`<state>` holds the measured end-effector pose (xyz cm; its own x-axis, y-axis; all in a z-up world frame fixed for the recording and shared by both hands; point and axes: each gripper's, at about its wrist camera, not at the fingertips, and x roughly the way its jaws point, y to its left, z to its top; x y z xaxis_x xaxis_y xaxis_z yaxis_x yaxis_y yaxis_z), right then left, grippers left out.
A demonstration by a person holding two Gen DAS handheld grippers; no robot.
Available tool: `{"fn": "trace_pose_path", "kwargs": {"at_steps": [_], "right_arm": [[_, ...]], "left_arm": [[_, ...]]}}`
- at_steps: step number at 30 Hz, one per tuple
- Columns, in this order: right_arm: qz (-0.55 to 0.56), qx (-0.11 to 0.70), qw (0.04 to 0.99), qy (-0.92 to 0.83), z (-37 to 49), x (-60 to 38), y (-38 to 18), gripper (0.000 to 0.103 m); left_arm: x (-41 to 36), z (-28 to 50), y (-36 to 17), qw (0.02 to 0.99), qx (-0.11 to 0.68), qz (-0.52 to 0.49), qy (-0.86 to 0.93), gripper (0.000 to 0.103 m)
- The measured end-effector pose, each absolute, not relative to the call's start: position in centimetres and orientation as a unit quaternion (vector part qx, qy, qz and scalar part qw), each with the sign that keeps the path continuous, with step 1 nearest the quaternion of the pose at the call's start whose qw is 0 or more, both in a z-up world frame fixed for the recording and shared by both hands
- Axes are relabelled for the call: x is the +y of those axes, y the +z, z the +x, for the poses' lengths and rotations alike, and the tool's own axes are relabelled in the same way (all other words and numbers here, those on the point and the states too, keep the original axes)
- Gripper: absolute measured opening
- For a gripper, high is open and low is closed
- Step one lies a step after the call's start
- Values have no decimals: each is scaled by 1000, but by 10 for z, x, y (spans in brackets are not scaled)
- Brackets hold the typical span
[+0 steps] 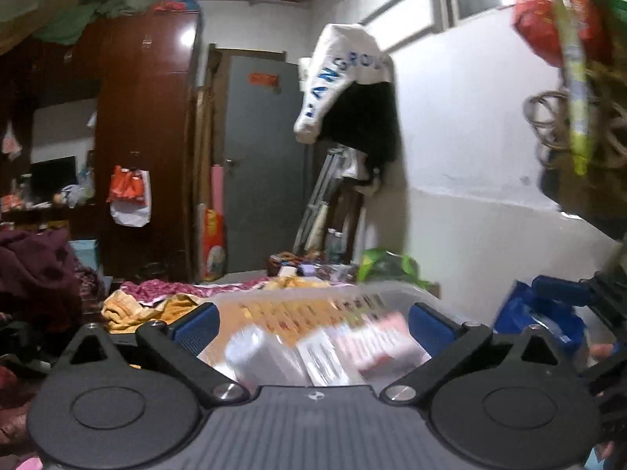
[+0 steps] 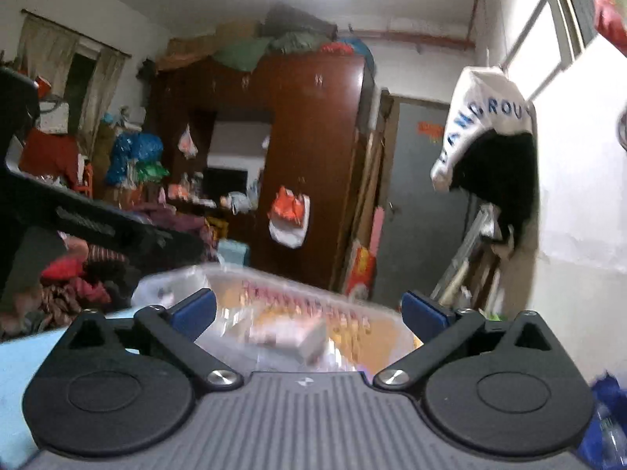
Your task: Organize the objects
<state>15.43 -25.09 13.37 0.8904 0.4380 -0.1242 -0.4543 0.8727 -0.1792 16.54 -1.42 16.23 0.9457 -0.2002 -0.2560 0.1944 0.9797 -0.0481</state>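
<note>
A clear plastic bin holding several small boxes lies blurred just ahead of my left gripper. That gripper's blue pads stand wide apart at the bin's width, and I see no pad pressing on it. In the right wrist view the same bin with its boxes sits below my right gripper, which is also open with nothing pinched. The black body of the left gripper crosses that view's left side. A black part of the right gripper shows at the left wrist view's right edge.
Rumpled bedding and clothes lie to the left. A dark red wardrobe, a grey door and a white garment hanging on the wall stand ahead. A blue bag sits lower right, and red bags hang overhead.
</note>
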Motion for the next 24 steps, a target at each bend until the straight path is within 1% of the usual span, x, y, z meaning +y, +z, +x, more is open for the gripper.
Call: {"fn": "trace_pose_path", "kwargs": {"at_steps": [4, 8, 13, 17, 24], "right_arm": [[-96, 88, 977, 170, 141, -262, 115, 103], [-37, 87, 989, 109, 135, -275, 111, 103], [10, 105, 985, 138, 141, -284, 120, 103], [6, 120, 982, 145, 143, -276, 117, 103], [0, 131, 980, 147, 147, -273, 106, 103]], "left_arm": [[-14, 141, 149, 981, 154, -15, -116, 103], [-14, 129, 142, 979, 170, -15, -115, 103], [-12, 127, 141, 981, 170, -20, -94, 103], [-14, 127, 137, 979, 177, -33, -92, 103], [-28, 127, 128, 979, 186, -15, -82, 103]]}}
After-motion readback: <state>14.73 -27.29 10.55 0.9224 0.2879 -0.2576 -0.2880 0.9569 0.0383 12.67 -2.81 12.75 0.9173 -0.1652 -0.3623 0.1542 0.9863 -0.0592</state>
